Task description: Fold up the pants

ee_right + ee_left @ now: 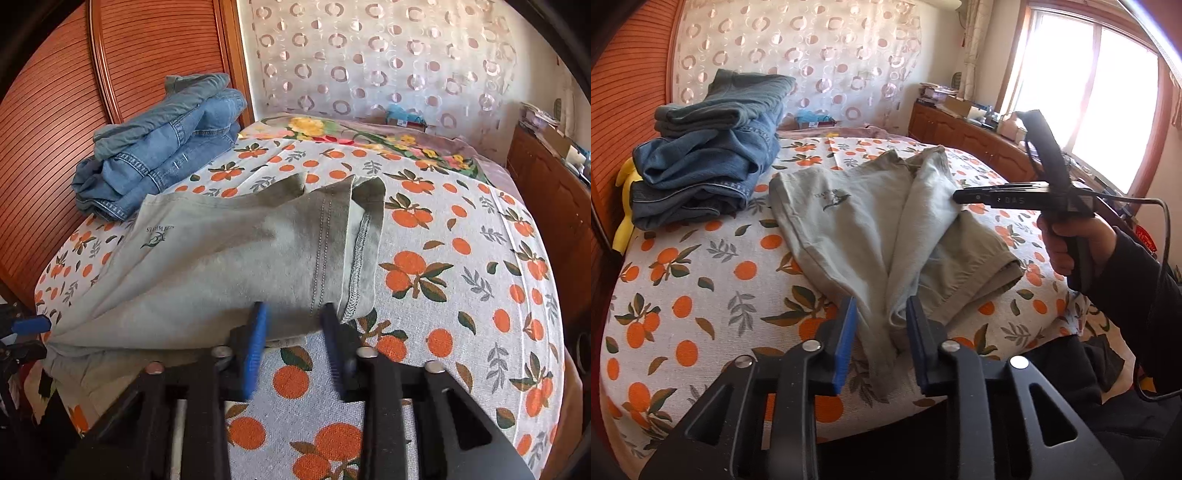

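Grey-green pants (849, 229) lie partly folded on the orange-print bed cover (701, 295). In the left wrist view my left gripper (882, 343) is at the near end of the pants, with a bunched strip of cloth pinched between its blue pads (846, 343). In the right wrist view the cloth of the pants (221, 266) draws to a point at my left gripper (35, 338) by the left edge. My right gripper (293, 339) is shut on the lower edge of the pants beside the stitched seam. Seen from the side, my right gripper (956, 195) has its tip at the pale fold.
A stack of folded blue jeans (709, 162) sits at the back left of the bed, against the ribbed wooden headboard (55, 129). A wooden cabinet (960, 136) with clutter stands under the bright window. A hand (1067, 247) in a dark sleeve holds the right gripper's handle.
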`<state>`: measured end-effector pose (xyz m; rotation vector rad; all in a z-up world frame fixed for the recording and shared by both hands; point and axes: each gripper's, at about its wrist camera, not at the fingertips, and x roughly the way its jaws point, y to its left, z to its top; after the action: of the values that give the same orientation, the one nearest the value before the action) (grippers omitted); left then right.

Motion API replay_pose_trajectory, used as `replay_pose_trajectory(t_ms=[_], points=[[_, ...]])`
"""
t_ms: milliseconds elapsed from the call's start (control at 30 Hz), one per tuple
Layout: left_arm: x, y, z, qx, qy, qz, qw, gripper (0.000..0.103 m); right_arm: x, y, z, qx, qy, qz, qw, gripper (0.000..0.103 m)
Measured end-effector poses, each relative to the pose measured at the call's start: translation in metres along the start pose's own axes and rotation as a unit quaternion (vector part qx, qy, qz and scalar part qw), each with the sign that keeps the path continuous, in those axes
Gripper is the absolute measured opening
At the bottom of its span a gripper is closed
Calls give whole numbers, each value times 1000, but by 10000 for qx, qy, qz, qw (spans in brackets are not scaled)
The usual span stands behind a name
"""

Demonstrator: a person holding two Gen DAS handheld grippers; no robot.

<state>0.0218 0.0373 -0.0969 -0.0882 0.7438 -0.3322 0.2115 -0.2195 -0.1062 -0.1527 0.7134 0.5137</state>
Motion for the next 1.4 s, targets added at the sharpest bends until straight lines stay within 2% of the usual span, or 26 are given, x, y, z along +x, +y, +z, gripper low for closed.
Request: replay_pose_trajectory(t_ms=[33, 167, 367, 533, 633, 733, 867, 967, 1067, 1233, 1267, 1300, 1400], points=[[0, -1, 0, 7, -16, -18, 10000, 26, -3, -1, -1, -10, -20, 8, 10000, 7], [-2, -3, 0, 8, -60, -123, 9999, 25, -15, -2, 3, -53, -286, -89, 9995, 2], [-3, -4, 0, 58, -43, -243, 9997, 25, -37, 0, 9, -95, -722, -158, 9972, 0], [17, -1, -5, -16, 339, -209, 9992, 25, -36, -3, 11, 34, -552, -92, 9984, 1], [23, 2, -8, -102, 452, -172, 9988, 25, -32, -1, 7, -14, -414, -181, 9990, 6], [22, 1, -10, -67, 412, -198, 9989, 25, -25, -3, 5, -61, -246, -329, 9991, 16], [20, -1, -11, -35, 340, -205, 9992, 21, -15, -15, 3, 127, -107, -282, 9995, 36], [22, 1, -12, -80, 357, -234, 9991, 21, -9, -18, 3, 220, -29, -189, 9996, 37], [22, 2, -11, -105, 357, -251, 9990, 21, -3, -16, 4, 278, 15, 76, 9996, 37], [24, 1, -10, -86, 353, -244, 9990, 21, 8, -18, 2, 309, 167, 146, 9993, 36], [25, 2, -10, -87, 344, -250, 9991, 21, 9, -20, 3, 355, 151, 179, 9991, 34], [25, 2, -10, -90, 331, -250, 9991, 21, 10, -21, 4, 383, 130, 215, 9990, 16], [25, 1, -10, -83, 305, -271, 9991, 17, 8, -23, 8, 369, 68, 273, 9989, 2]])
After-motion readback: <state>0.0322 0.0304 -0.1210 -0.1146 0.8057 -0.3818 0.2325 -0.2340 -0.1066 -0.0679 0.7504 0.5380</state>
